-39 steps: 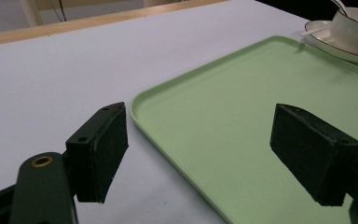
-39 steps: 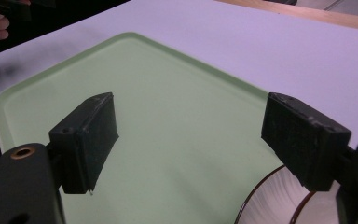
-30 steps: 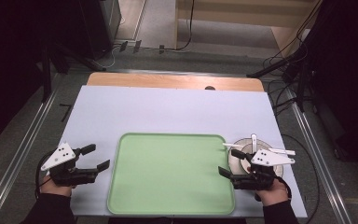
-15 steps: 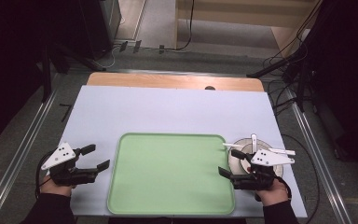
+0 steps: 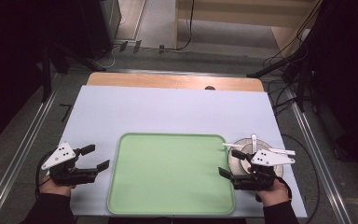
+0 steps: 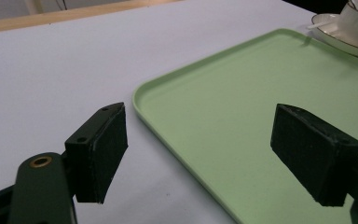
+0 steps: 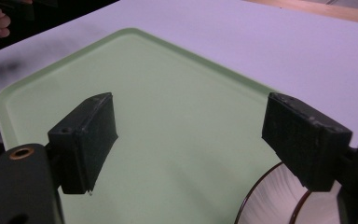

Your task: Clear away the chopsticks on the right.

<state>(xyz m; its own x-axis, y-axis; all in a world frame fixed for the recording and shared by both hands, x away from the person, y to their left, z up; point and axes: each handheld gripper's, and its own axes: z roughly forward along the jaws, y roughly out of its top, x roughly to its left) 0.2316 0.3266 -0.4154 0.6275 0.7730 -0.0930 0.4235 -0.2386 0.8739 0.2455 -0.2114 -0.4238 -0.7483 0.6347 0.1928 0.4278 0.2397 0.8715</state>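
Left gripper (image 5: 93,157) and right gripper (image 5: 228,163) sit at the near tabletop (image 5: 177,112) edge, jaws wide, empty, flanking the green tray (image 5: 172,172). Teacup on saucer (image 5: 247,156) with spoon (image 5: 254,139) lies just right of the tray, under the right gripper. Likely fragile, slick china; grip the saucer rim.

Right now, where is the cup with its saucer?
In the high view, the cup on its saucer sits right of the green tray, partly under the right gripper.
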